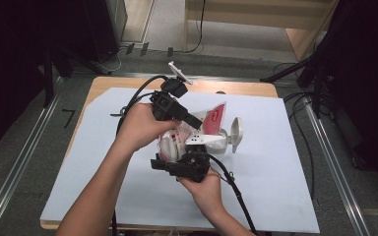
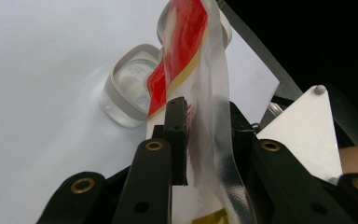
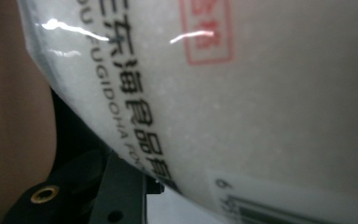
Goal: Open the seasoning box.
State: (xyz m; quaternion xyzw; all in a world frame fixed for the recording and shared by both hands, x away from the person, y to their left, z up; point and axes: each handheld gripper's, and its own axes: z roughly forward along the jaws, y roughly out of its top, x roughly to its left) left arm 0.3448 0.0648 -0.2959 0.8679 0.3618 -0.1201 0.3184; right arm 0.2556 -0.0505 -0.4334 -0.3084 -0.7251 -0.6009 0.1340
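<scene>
Surface: white sheet (image 1: 275, 162) on wooden table (image 1: 236, 87) | floor: grey

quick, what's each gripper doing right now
left gripper: shut on the top of the bag
right gripper: against the bag's lower part, grip cannot be told

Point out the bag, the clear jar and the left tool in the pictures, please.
bag (image 2: 186, 51): left gripper view, on its red printed upper part.
jar (image 2: 121, 91): left gripper view, on its thick clear rim.
left tool (image 2: 205, 135): left gripper view, midway between its two black tips, where the bag's film passes.
</scene>
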